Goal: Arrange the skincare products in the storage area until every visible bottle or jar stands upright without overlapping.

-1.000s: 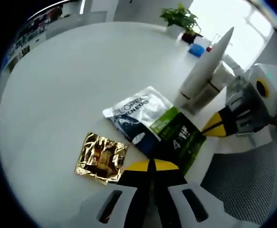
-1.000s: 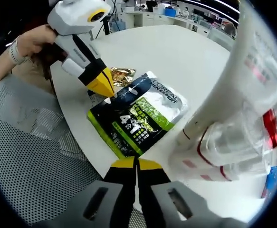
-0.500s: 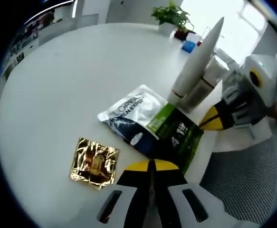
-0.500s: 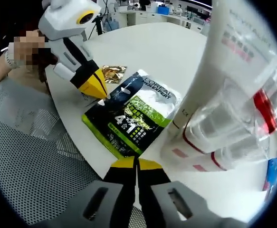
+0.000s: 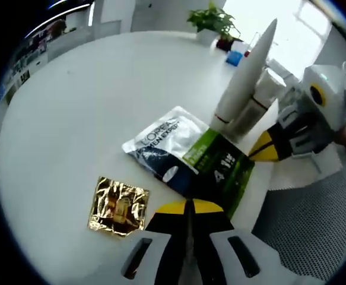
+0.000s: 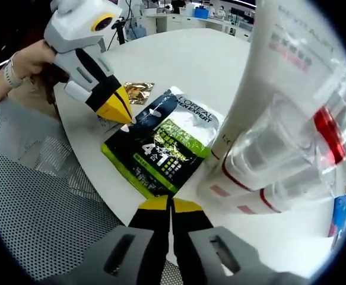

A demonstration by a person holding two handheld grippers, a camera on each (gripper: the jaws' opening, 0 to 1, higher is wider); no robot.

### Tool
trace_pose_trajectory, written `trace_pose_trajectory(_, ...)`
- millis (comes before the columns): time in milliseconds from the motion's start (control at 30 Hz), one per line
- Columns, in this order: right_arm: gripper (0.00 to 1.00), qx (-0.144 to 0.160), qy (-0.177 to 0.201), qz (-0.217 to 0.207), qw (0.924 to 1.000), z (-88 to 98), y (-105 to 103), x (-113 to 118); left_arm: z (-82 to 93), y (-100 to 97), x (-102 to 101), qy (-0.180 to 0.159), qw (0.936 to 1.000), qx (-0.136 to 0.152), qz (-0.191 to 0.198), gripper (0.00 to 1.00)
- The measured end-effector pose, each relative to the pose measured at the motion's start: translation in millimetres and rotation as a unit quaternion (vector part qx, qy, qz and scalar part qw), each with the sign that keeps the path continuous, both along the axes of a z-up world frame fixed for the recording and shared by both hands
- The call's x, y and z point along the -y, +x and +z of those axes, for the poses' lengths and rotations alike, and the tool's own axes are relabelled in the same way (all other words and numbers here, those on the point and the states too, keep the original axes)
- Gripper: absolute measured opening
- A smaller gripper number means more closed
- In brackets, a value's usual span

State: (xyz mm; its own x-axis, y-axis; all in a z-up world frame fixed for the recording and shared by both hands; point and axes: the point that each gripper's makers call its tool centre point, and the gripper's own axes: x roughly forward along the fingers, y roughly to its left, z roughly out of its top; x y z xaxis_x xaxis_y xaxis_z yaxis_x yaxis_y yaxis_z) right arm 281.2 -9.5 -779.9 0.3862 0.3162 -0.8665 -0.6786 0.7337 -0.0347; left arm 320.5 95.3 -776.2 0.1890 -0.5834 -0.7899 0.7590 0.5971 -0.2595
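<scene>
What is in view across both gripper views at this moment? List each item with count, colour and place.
Sachet pack: one, black, white and green, flat on the table near its edge.
Gold foil sachet: one, gold, flat on the table beside the pack.
Tube: one, white, standing upright behind the pack.
Clear bottles: at least two, clear with red bands, next to the tube.
Potted plant: one, green, far side of the table.
Table: one, white, round.
Mesh chair: one, grey, at the table's edge.
Left gripper: jaws shut, empty.
Right gripper: jaws shut, empty.
</scene>
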Motion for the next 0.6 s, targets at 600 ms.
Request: trace_pose_trajectory(600, 0.01, -0.001, 0.000, -0.003, 1.0000, -1.4, 1.3, 1.4, -1.8, 2.6, -0.9, 0.002, 1.0000, 0.004, 0.001, 0.00)
